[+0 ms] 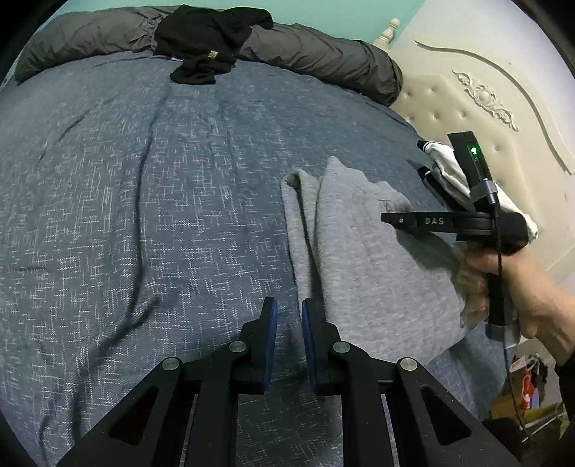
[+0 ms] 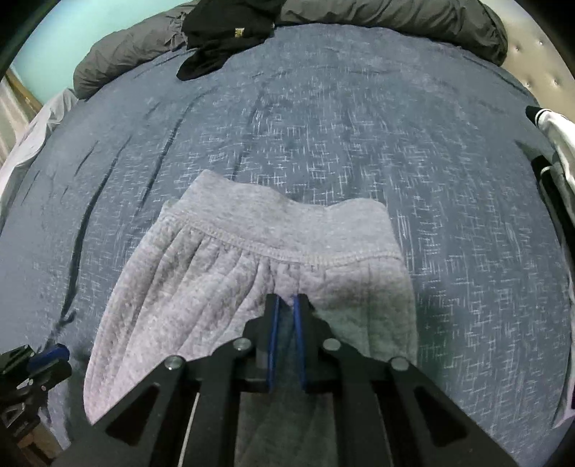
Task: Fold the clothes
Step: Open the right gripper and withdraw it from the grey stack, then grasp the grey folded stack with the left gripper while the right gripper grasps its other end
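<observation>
At the lower centre of the right wrist view, your right gripper (image 2: 285,305) is clenched on a pinch of the grey sweatpants (image 2: 222,280), just below the stitched waistband that runs across the middle of the frame; grey cloth sits between the blue pads. The garment lies on the blue bedspread (image 2: 359,143), its legs running down and out of the bottom of the frame. In the left wrist view, your left gripper (image 1: 289,323) hovers at the lower centre with its jaws nearly together and nothing between them, just beside the left edge of the folded grey cloth. To do this fold well, you probably want a firm bite through all layers, a low lift, and the waistband kept square to the leg seams; your free left gripper could pin or smooth the long edge so it does not drag. The surface is a soft, slightly creased quilt, so cloth may catch on it. At the top of both views lie a rolled dark grey duvet (image 1: 323,46) and a crumpled black garment (image 1: 205,39). A cream tufted headboard (image 1: 485,100) fills the upper right of the left view, with a turquoise wall (image 1: 323,10) behind.
</observation>
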{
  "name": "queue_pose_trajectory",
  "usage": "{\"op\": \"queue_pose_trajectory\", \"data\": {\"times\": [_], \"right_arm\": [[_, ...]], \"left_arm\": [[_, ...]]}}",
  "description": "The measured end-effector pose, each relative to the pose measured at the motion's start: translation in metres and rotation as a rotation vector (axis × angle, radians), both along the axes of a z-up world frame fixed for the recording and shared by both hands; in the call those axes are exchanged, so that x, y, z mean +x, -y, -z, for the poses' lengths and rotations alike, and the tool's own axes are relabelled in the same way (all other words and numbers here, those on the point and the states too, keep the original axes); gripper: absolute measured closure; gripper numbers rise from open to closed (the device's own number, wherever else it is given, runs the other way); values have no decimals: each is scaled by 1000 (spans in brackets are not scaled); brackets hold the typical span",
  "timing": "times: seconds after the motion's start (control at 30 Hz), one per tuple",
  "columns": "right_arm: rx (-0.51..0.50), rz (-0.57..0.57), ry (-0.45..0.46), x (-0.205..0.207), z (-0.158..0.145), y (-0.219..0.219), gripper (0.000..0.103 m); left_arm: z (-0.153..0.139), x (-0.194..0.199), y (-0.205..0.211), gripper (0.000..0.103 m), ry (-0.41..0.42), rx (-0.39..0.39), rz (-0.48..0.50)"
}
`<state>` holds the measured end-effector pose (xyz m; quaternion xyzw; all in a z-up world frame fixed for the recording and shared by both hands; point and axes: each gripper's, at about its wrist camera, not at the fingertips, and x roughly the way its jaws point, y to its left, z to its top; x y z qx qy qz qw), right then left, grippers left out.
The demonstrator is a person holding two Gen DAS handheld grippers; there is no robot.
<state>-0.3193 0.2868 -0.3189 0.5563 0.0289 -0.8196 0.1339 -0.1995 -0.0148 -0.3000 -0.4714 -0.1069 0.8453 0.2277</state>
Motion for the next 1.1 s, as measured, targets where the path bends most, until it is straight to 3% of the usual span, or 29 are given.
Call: {"op": "queue_pose_trajectory", "data": {"times": [0.1, 0.2, 0.33, 0.5, 0.73, 0.87, 1.0, 1.1], "right_arm": [[-12, -24, -58, 6, -24, -8, 96], [-95, 7, -147, 34, -58, -30, 96], [-89, -29, -169, 74, -72, -46, 96], [24, -93, -94, 102, -49, -31, 96], [46, -28, -55, 101, -7, -41, 96], [25, 5, -63, 100, -1, -45, 96], [-50, 19, -95, 105, -28, -61, 96], [-122, 93, -153, 121, -56, -86, 74]], "left_arm": [[-1, 2, 0, 88, -1, 4, 3], [-1, 4, -1, 87, -2, -5, 13], [-2, 6, -8, 86, -6, -3, 29], [-3, 13, -20, 86, -18, -12, 60], [-1, 14, -35, 85, -24, -42, 95], [-2, 8, -41, 85, -16, -36, 102], [-1, 4, -43, 57, -4, -11, 91], [2, -1, -44, 54, 20, 19, 84]]}}
